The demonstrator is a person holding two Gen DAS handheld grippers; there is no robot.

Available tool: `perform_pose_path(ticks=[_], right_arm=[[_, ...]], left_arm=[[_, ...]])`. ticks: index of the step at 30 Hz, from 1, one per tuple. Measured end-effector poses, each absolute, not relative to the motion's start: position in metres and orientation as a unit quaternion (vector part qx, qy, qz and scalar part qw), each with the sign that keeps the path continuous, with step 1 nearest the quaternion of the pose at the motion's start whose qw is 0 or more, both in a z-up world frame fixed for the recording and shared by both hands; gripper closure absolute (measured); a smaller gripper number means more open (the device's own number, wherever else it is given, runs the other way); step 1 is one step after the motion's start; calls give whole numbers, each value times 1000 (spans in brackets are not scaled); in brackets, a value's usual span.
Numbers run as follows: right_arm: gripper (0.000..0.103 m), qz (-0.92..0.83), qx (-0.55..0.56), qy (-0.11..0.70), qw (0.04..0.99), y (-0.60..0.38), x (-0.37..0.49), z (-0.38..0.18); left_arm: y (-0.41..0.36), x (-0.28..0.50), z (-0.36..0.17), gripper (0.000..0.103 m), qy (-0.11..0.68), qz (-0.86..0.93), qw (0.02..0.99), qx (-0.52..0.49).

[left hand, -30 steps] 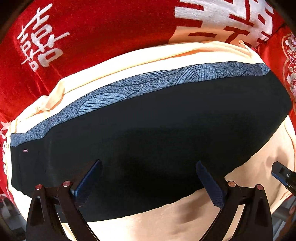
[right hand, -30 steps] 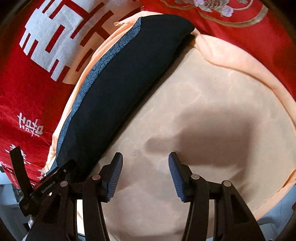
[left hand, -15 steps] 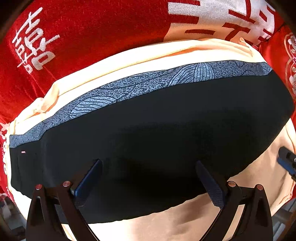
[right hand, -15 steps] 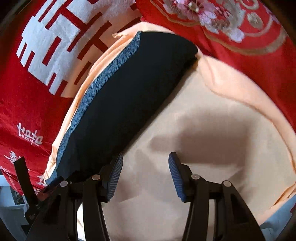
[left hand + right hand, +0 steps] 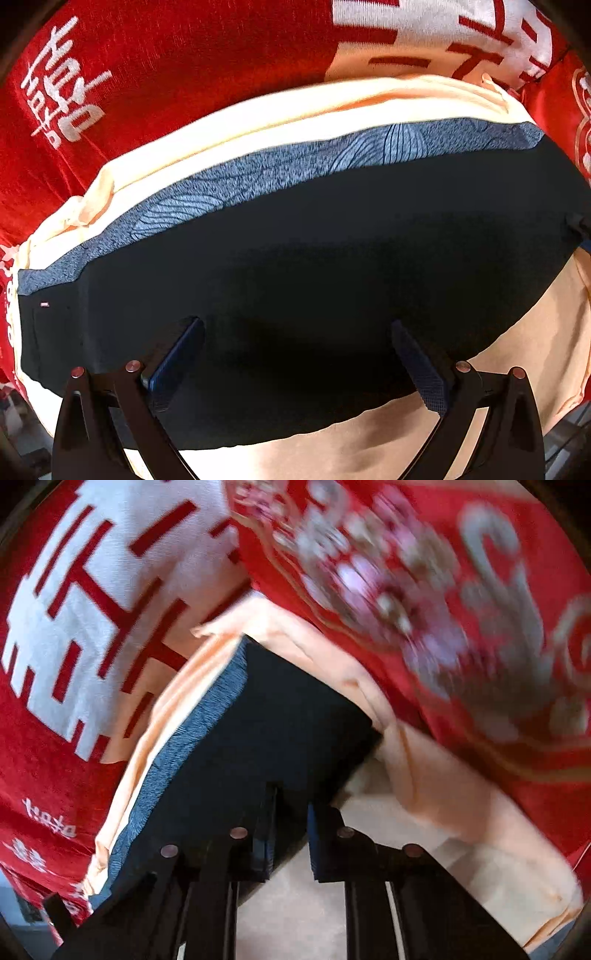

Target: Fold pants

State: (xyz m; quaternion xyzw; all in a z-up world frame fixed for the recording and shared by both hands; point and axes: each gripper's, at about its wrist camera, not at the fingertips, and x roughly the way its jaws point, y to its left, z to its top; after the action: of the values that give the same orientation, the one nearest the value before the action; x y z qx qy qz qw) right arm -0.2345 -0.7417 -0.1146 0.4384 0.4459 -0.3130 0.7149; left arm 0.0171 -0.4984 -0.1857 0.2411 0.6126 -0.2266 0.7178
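The folded dark navy pants (image 5: 314, 266) lie on a peach cloth (image 5: 258, 122), with a grey-blue patterned band (image 5: 295, 166) along their far edge. My left gripper (image 5: 295, 358) is open, its fingers spread low over the pants' near side. In the right wrist view the pants (image 5: 258, 738) lie ahead, with the band on their left. My right gripper (image 5: 290, 834) has its jaws close together, a narrow gap between the pads, at the pants' near right edge. I cannot tell whether cloth is pinched.
A red bedspread (image 5: 184, 74) with white characters and floral print (image 5: 443, 590) surrounds the peach cloth (image 5: 461, 849). The peach cloth's folded rim (image 5: 388, 720) rises beside the pants' right end. The right wrist view is motion-blurred.
My right gripper has moved left onto the pants' right end and its jaws have narrowed from wide open. My left gripper has crept slightly forward over the pants and stays open.
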Motion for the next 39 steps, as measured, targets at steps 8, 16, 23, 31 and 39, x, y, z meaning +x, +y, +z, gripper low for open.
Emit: perform_pose_path(ticks=[8,16,23,31,39], right_arm=[[78,-328,416,477,701,-745,-240,-118],[76,-355,341,450,745,-729,-241,-76],[76,-306,331,480,753,-750,-185,-99],[82,-312,290,499,755,-748,-196,-118],[58,-313,300,504,747,-734,-194,-104]], left_arm=[[-510,39,-173,1,600,-215,740,215],[-525,75,-172,1,599,-195,751,197],[-553,103,-179,1,592,-173,762,196],[-555,116,-193,1,601,-178,756,189],[-560,115,-189,1,599,-179,755,196]])
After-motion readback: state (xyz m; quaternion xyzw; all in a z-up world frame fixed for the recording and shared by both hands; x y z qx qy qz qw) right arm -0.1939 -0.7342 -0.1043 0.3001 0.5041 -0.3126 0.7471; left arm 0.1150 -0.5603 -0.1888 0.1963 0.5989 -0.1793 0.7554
